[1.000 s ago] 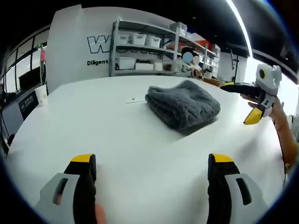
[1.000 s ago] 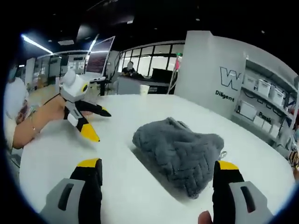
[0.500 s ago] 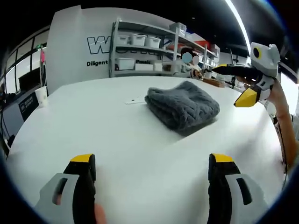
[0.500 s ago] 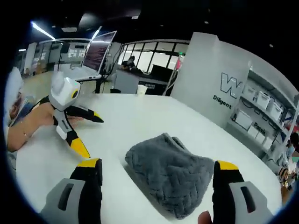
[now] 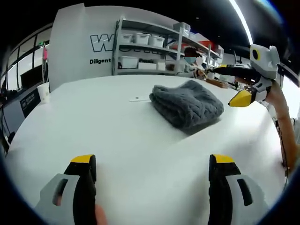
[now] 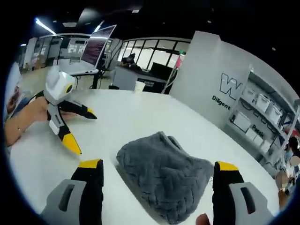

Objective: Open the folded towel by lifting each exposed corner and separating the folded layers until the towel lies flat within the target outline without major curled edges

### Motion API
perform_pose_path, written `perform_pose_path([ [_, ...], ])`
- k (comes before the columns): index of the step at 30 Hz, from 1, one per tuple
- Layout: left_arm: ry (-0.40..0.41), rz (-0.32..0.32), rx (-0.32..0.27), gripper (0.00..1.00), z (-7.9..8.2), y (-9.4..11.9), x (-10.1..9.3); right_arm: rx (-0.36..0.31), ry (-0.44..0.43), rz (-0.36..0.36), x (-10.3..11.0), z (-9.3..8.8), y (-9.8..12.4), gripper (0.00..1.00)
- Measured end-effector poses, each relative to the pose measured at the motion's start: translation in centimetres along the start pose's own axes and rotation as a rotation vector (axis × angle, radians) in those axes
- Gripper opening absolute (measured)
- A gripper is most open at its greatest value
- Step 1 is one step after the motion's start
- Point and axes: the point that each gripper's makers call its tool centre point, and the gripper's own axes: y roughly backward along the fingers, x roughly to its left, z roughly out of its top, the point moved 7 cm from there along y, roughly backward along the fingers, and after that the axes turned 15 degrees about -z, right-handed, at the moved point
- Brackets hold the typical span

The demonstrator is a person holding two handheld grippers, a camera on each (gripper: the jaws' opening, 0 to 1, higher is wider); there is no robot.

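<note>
Holding both grippers wide open, you have the left (image 5: 152, 176) and right (image 6: 154, 180) above the desk (image 5: 117, 136); the folded towel (image 6: 161, 180) lies untouched.

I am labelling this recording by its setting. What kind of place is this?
Probably an open-plan office or lab workspace: a metal shelving unit with storage bins, a large monitor, glass partitions, and a gray folded towel on a white table.
</note>
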Motion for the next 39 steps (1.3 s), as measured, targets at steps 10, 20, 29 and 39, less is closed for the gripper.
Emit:
perform_pose_path([
  [10, -0.002, -0.01, 0.001, 0.97, -0.1, -0.3, -0.3, 0.025, 0.085, 0.048, 2.0, -1.8, -1.9, 0.79],
  [20, 0.002, -0.009, 0.002, 0.97, -0.1, -0.2, -0.3, -0.04, 0.154, 0.101, 4.3, -1.5, -2.3, 0.5],
  [29, 0.009, -0.006, -0.001, 0.97, -0.1, -0.3, 0.0, 0.028, 0.15, 0.136, 5.0, -3.5, -3.4, 0.15],
  [39, 0.015, -0.008, 0.001, 0.97, -0.2, -0.3, 0.0, 0.015, 0.172, 0.16, 5.0, -3.6, -3.2, 0.03],
])
